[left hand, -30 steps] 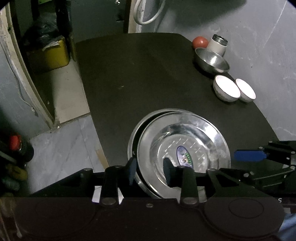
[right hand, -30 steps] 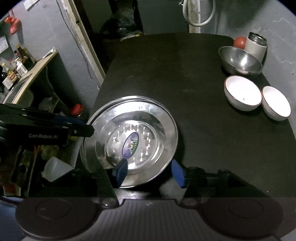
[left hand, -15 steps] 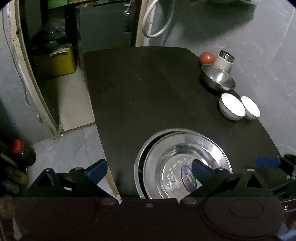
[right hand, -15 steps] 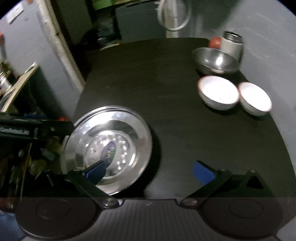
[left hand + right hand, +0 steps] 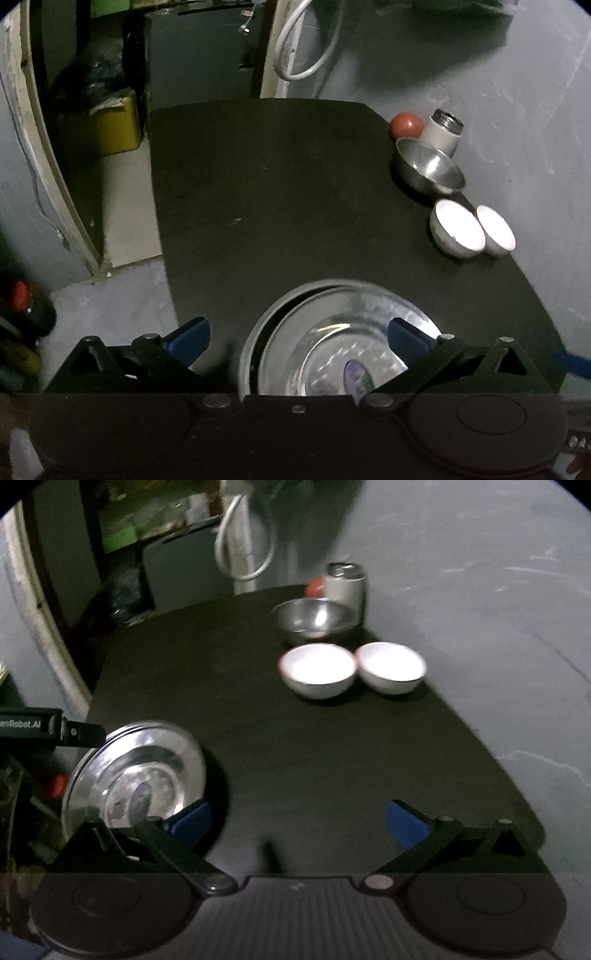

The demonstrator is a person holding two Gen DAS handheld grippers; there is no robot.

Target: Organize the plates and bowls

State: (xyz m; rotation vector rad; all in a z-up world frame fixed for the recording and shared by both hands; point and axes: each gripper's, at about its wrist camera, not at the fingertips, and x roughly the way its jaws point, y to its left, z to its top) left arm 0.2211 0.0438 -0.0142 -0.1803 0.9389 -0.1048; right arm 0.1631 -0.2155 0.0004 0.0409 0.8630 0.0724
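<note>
Two steel plates [image 5: 332, 332] lie stacked at the near left edge of the black table [image 5: 277, 184], the top one slightly off-centre; they also show in the right wrist view as the steel plates [image 5: 136, 775]. My left gripper [image 5: 297, 338] hangs open above the stack, gripping nothing. My right gripper [image 5: 299, 821] is open over bare table to the right of the plates. A steel bowl [image 5: 314, 620] and two white bowls [image 5: 317, 670] [image 5: 391, 666] sit at the far right, the same steel bowl [image 5: 430, 170] and white bowls [image 5: 458, 227] [image 5: 495, 230] in the left wrist view.
A white steel-topped flask [image 5: 443, 133] and a red ball [image 5: 406, 125] stand behind the steel bowl by the grey wall. Left of the table the floor drops away, with a yellow box [image 5: 110, 122] and a red-capped bottle [image 5: 22, 295]. The left gripper's body [image 5: 44, 727] pokes in from the left.
Both grippers opened wide and let go of the top plate, which now rests on the stack. Both pulled back, and the right gripper swung right toward the bowls.
</note>
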